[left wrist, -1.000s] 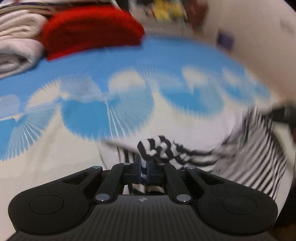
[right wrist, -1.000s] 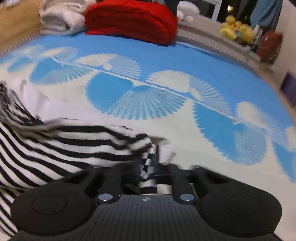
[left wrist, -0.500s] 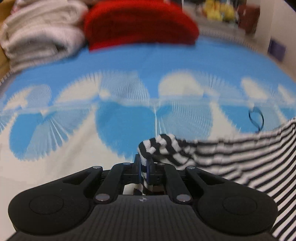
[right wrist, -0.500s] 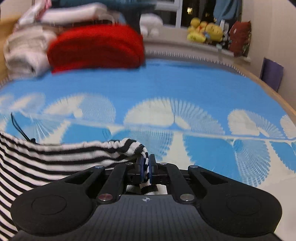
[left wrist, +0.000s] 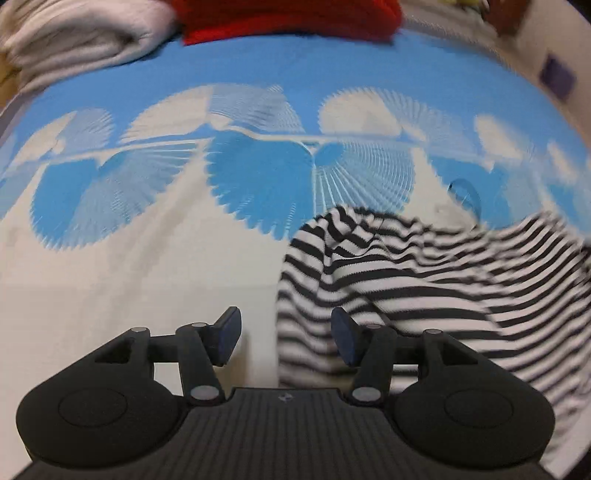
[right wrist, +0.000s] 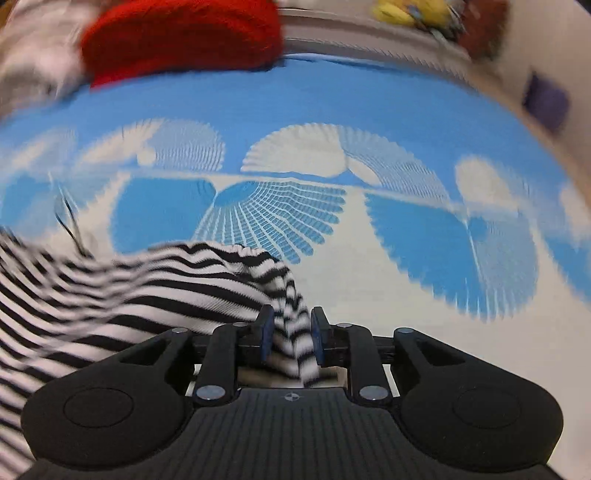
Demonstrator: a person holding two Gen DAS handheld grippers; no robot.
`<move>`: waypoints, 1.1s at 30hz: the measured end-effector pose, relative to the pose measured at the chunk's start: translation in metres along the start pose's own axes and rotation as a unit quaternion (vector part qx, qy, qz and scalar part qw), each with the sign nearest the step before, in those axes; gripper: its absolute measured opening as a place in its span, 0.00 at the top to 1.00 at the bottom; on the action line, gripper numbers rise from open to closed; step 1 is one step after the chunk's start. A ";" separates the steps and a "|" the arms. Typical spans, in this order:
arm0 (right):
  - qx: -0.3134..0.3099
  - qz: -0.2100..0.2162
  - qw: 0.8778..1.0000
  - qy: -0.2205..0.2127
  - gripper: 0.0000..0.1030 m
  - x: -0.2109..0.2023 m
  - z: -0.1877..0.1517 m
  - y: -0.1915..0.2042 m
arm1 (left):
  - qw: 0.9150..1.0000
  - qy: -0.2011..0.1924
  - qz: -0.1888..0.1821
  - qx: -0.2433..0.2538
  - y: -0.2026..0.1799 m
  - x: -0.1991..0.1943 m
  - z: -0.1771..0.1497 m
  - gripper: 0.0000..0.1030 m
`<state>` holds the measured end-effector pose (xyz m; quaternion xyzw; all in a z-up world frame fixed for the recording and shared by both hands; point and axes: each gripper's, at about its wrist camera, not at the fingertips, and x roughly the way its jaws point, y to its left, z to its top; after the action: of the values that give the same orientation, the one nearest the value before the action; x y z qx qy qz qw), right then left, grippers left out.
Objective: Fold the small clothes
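The step in hand looks like the let-go that ends a spreading move: the striped garment (left wrist: pixel 424 280) lies on the blue-and-white bedspread (left wrist: pixel 147 266), on the near side of the red folded pile (left wrist: pixel 288 14) and well apart from it. The left gripper (left wrist: pixel 284 338) is opening, its jaws released, with one striped edge lying loose between them but untouched. The right gripper (right wrist: pixel 291 338) is opening too — a striped corner hangs between its jaws, and the pads look just clear of it. The garment's long axis runs across the bed from one gripper to the other, roughly parallel to the red pile's front edge; which end is which I cannot tell. Next, I judge, comes regripping one side — after smoothing the rumpled middle — to carry it over.
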<state>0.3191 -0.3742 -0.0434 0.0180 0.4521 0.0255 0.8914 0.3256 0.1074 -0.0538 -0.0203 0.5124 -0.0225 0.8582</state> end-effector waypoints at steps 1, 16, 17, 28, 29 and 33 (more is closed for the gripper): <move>0.019 0.009 1.000 0.002 0.77 -0.013 0.000 -0.007 | 1.000 -0.007 -0.020 -0.017 0.006 -0.017 -0.005 0.43; 0.135 0.044 0.984 0.112 0.60 -0.059 -0.107 -0.046 | 0.968 0.116 -0.138 -0.175 0.052 -0.005 -0.109 0.57; 0.123 0.042 0.985 0.115 0.60 -0.059 -0.109 -0.044 | 0.967 0.120 -0.139 -0.179 0.053 -0.001 -0.109 0.57; 0.206 0.117 0.972 0.011 0.94 -0.108 -0.107 -0.073 | 0.963 -0.024 -0.191 -0.186 0.082 -0.057 -0.117 1.00; 0.209 0.108 0.972 0.002 1.00 -0.114 -0.108 -0.077 | 0.969 -0.019 -0.176 -0.174 0.081 -0.060 -0.119 1.00; 0.185 0.055 0.977 0.095 1.00 -0.090 -0.125 -0.077 | 0.986 0.092 -0.101 -0.099 0.056 -0.024 -0.129 1.00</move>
<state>0.1672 -0.4558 -0.0492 0.2045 0.5302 -0.0083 0.8228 0.2018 0.1632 -0.0974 -0.1542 0.5846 -0.0601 0.7943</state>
